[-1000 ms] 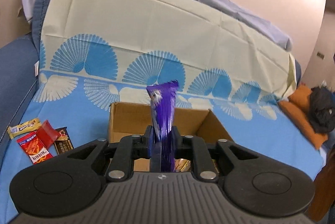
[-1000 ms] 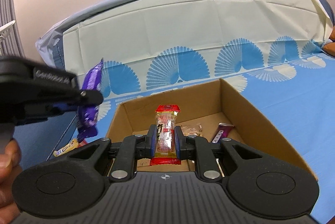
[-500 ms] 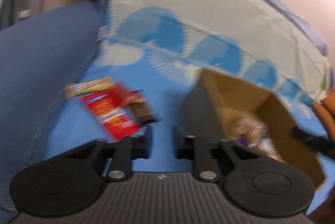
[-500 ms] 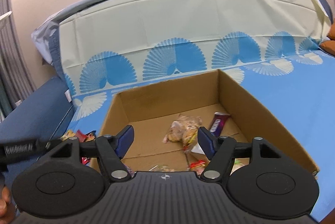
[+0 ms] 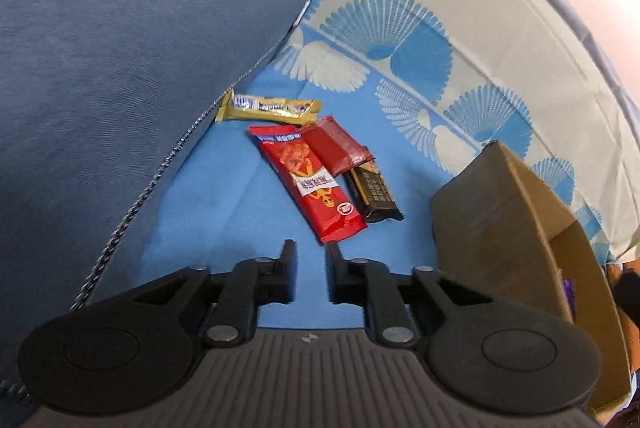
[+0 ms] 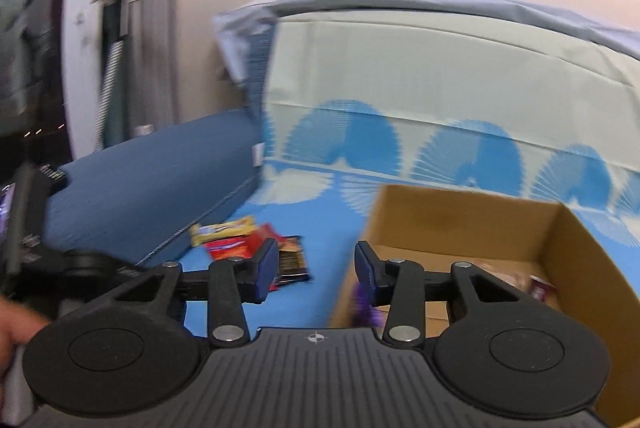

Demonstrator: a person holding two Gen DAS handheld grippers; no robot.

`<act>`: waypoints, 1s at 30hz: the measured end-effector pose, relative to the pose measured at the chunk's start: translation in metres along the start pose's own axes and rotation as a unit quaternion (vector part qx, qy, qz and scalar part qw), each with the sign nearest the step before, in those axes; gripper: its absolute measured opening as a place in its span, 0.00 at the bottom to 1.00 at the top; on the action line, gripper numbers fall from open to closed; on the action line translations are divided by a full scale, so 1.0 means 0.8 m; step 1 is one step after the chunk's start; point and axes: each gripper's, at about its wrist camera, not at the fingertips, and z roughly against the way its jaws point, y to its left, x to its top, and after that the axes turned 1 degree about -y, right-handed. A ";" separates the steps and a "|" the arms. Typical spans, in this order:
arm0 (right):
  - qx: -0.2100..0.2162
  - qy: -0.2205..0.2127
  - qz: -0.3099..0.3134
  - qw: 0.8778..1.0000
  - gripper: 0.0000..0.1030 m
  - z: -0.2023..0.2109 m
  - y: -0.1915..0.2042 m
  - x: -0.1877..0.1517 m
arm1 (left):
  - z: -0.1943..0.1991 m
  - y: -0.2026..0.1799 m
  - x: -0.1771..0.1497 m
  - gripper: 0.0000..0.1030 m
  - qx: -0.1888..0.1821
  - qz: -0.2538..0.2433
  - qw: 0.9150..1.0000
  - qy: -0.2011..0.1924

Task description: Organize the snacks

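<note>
Four loose snacks lie on the blue sheet: a yellow bar [image 5: 268,108], a long red packet [image 5: 312,184], a dark red packet [image 5: 338,148] and a black-and-gold bar [image 5: 374,194]. My left gripper [image 5: 310,252] hovers just short of the red packet's near end, its jaws opening with nothing between them. The cardboard box [image 5: 500,212] stands to the right. In the blurred right wrist view, my right gripper [image 6: 316,260] is over the box's left wall [image 6: 460,220], its jaws closing on nothing. A purple packet [image 6: 362,308] lies inside the box. The snack pile [image 6: 248,240] is ahead on the left.
A dark blue cushion [image 5: 120,48] rises to the left of the snacks. A cream and blue patterned pillow [image 5: 460,28] stands behind them. A hand [image 6: 12,324] holds the left gripper body [image 6: 80,260] at the left edge of the right wrist view.
The left gripper let go of the purple packet and swung left and down to the loose snacks. The right gripper dropped its red-capped packet into the box, opened wide, then swung left.
</note>
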 end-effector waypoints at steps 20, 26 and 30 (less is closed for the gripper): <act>0.036 0.012 0.026 0.999 0.44 -0.017 0.012 0.009 | -0.164 -0.094 0.038 0.55 0.219 -0.132 0.965 0.054; 0.047 0.018 0.034 0.998 0.44 -0.023 0.028 0.009 | -0.097 -0.035 0.022 0.52 0.143 -0.109 0.979 0.096; 0.048 0.020 0.049 0.997 0.45 -0.025 0.045 0.008 | -0.062 -0.002 -0.006 0.56 0.119 -0.108 0.982 0.098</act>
